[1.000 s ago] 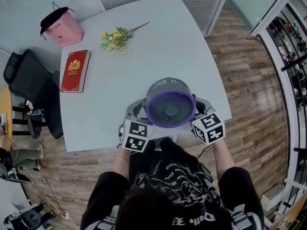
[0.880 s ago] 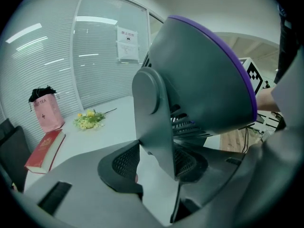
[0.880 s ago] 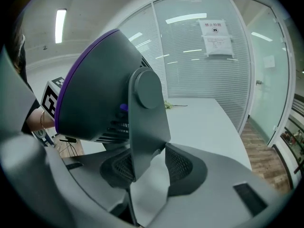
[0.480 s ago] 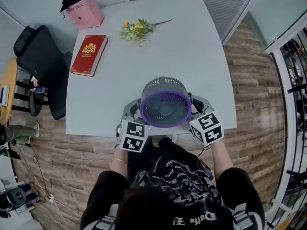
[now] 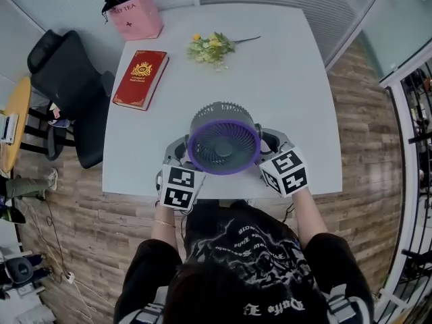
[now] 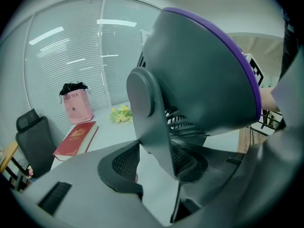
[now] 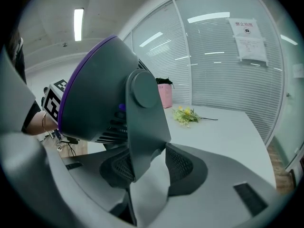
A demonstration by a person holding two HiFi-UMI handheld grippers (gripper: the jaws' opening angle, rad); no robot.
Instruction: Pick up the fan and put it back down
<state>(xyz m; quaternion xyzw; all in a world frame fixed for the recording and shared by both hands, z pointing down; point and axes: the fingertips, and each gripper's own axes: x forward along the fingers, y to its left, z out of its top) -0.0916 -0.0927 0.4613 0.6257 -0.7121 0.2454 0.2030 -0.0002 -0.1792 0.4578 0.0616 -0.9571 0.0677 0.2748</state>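
Observation:
A grey fan (image 5: 223, 140) with a purple front ring hangs over the near part of the white table (image 5: 290, 79), its face turned up toward the head camera. My left gripper (image 5: 181, 157) is shut on the fan's left support arm. My right gripper (image 5: 270, 146) is shut on the right support arm. In the left gripper view, the fan (image 6: 204, 75) fills the upper right, and its arm runs down between the mesh pads (image 6: 124, 160) of the left gripper (image 6: 154, 164). In the right gripper view, the right gripper (image 7: 145, 167) clamps the fan (image 7: 99, 89) the same way.
A red book (image 5: 141, 78) lies at the table's left, yellow flowers (image 5: 212, 48) at the far middle, and a pink bag (image 5: 135, 15) at the far left corner. A black chair (image 5: 64, 86) stands left of the table. Blinds and glass walls lie beyond.
Both grippers have carried the fan leftward along the table's near edge, from right of centre to about the middle. The grips have not changed.

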